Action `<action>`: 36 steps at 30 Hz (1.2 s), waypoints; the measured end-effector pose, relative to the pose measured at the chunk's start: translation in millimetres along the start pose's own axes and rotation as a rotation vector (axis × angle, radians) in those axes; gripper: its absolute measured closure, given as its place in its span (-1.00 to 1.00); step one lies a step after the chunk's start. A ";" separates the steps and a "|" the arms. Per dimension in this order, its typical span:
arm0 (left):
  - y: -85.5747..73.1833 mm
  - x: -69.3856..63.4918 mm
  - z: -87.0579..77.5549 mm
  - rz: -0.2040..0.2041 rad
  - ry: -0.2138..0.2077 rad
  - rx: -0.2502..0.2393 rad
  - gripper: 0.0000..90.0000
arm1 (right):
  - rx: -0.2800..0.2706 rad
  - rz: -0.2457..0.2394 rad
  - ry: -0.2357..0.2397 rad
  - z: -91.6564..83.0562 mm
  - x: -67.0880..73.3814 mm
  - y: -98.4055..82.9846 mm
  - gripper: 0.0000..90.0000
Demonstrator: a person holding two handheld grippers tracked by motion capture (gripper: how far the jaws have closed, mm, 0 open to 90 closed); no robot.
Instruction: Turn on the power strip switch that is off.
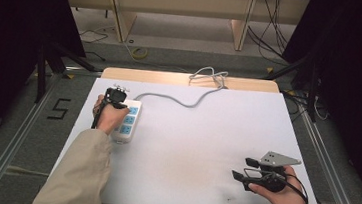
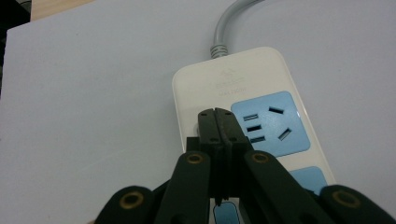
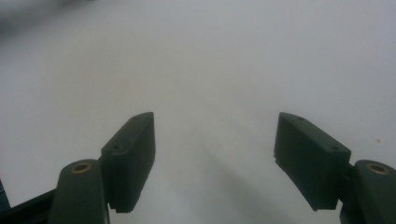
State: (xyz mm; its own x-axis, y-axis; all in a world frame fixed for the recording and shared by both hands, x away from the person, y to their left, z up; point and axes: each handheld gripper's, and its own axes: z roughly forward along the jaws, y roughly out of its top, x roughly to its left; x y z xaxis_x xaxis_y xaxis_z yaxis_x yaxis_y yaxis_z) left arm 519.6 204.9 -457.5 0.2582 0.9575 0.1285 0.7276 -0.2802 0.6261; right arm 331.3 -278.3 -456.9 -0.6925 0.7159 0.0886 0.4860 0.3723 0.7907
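Pressing on the power strip [image 2: 243, 84] with jaws closed empty, the left hand-held gripper [image 2: 215, 122] could slide it; the right hand-held gripper [image 1: 243, 169], well away from the strip, is held open.

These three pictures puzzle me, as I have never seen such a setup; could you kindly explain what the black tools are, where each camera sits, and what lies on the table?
No robot arm is here: a person holds a hand-held two-jaw gripper in each hand. The high view looks down from above the person's side onto the white table. The other two cameras ride on the grippers and look along their jaws. A white power strip with blue sockets lies at the left, its grey cord running to the far edge. The left gripper has its jaws closed together, with nothing between them, just above the strip's end near the cord. The right gripper is open and empty over bare table.
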 end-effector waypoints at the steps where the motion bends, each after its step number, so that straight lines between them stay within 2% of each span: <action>1: -0.1 0.7 -0.1 -0.002 -0.004 0.000 1.00 | -0.001 0.000 0.001 0.0 0.0 0.0 -0.34; 16: -0.7 0.6 -0.3 0.022 -0.005 -0.008 1.00 | -0.003 0.000 0.002 -0.2 0.1 0.3 -0.34; 21: -1.8 3.7 -0.5 0.020 -0.028 -0.014 1.00 | -0.003 -0.001 0.002 -0.3 0.0 0.3 -0.34; 30: -2.0 4.2 -1.1 0.046 -0.011 -0.029 1.00 | -0.005 -0.001 0.001 -0.8 0.0 0.5 -0.34; 34: -0.8 3.2 -3.9 0.045 -0.009 -0.048 0.99 | -0.005 -0.001 0.002 -0.7 0.0 0.5 -0.34; 36: -0.2 3.0 -6.0 0.042 -0.012 -0.060 0.84 | -0.005 0.000 0.003 -0.7 0.3 0.6 -0.34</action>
State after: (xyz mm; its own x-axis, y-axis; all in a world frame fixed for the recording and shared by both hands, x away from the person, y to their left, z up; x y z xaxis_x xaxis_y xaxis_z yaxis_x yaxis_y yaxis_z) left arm 516.5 208.2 -452.6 0.2958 0.9440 0.1463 0.6764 -0.3152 0.6657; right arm 331.1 -278.3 -456.0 -0.6941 0.7142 0.0901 0.4830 0.3693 0.7939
